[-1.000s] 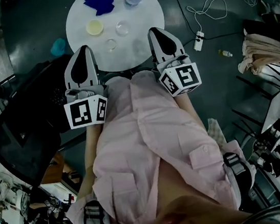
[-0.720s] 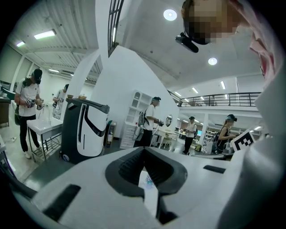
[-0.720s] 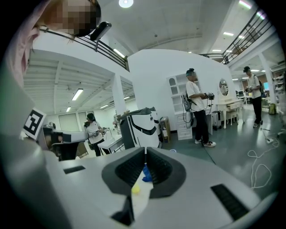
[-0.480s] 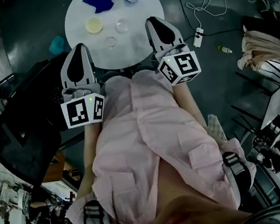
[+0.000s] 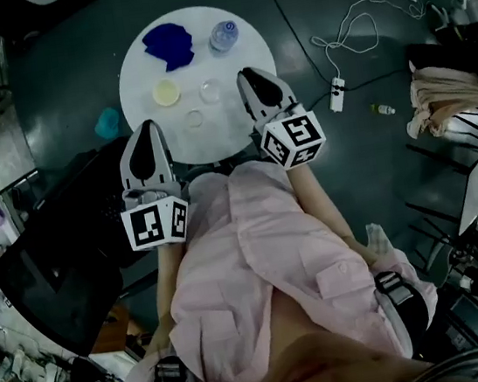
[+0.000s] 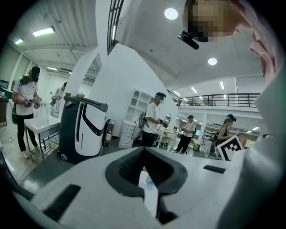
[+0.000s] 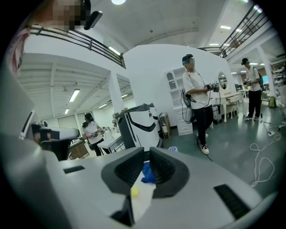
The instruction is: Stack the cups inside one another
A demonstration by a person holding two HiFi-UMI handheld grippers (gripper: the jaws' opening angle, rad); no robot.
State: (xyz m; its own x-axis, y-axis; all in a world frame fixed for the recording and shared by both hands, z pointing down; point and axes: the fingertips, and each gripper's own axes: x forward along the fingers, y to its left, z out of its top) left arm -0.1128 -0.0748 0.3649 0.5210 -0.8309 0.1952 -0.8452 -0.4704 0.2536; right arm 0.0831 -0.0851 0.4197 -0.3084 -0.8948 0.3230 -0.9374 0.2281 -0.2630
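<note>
A round white table [image 5: 240,40] carries a shallow yellow cup [image 5: 167,92] and two clear cups, one [image 5: 210,90] at the middle and one [image 5: 194,119] nearer me. My left gripper [image 5: 148,126] hovers at the table's near left edge, jaws together, nothing held. My right gripper [image 5: 244,74] reaches over the near right part of the table, close to the middle clear cup, jaws also together and empty. In the right gripper view the yellow cup [image 7: 134,191] shows low between the jaws of the right gripper [image 7: 146,152]. The left gripper [image 6: 143,150] view shows no cup.
A blue cloth [image 5: 168,44] and a water bottle [image 5: 223,35] lie at the table's far side. On the floor are a teal object [image 5: 109,123] left of the table and a power strip [image 5: 337,88] with cable to the right. A black chair [image 5: 47,266] stands at my left.
The head view has shifted, so the table sits lower and smaller in frame. My right gripper has moved forward over the table; the left has stayed near the table's edge. Cups unmoved.
</note>
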